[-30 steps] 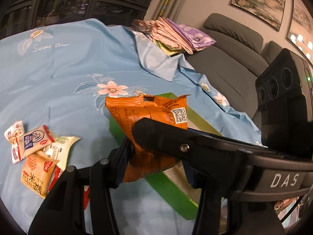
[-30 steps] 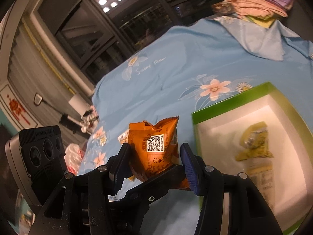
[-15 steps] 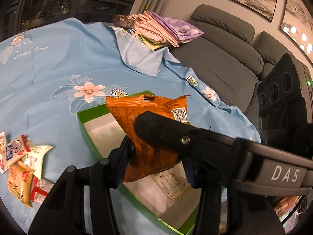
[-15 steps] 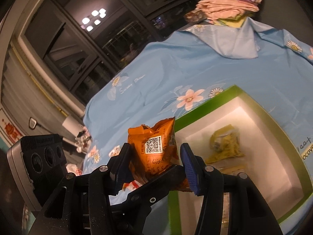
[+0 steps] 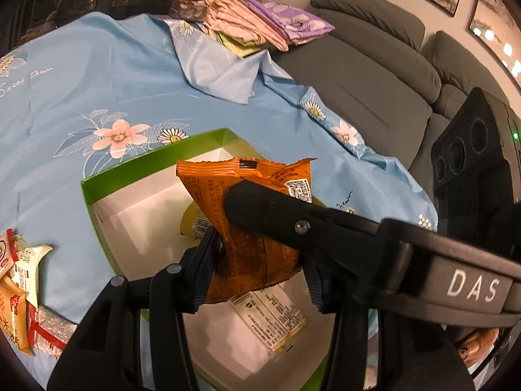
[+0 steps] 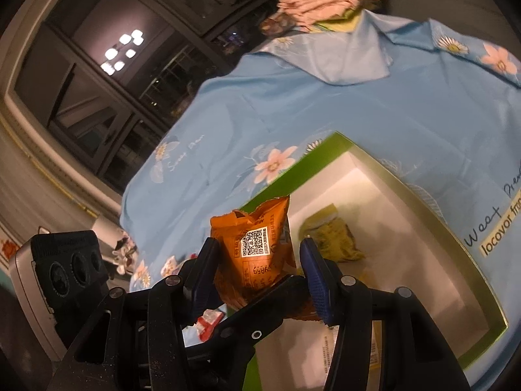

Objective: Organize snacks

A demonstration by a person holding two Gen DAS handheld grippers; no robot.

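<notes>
I have the orange snack packet [image 5: 250, 228] pinched from two sides at once. My left hand-held gripper [image 5: 257, 260] clamps its lower half between the blue pads, and my right hand-held gripper [image 6: 257, 270] grips the same packet across its middle, QR code facing that camera. I judge the double hold keeps the crinkly, puffed bag from twisting or slipping while it hangs in the air.

The packet stands upright between the fingers of both tools, its torn top edge pointing away from me, directly over the open green-rimmed box [image 5: 97, 179]. The box sits on the blue flowered cloth [image 5: 97, 81], its white inside already holding a yellow packet [image 6: 332, 238] toward the far wall and a pale flat packet [image 5: 270, 309] nearer me, so that is evidently the collecting place.

A small heap of loose snacks [image 5: 19, 277] waits on the cloth by the left edge of the box, well apart from what I hold.
</notes>
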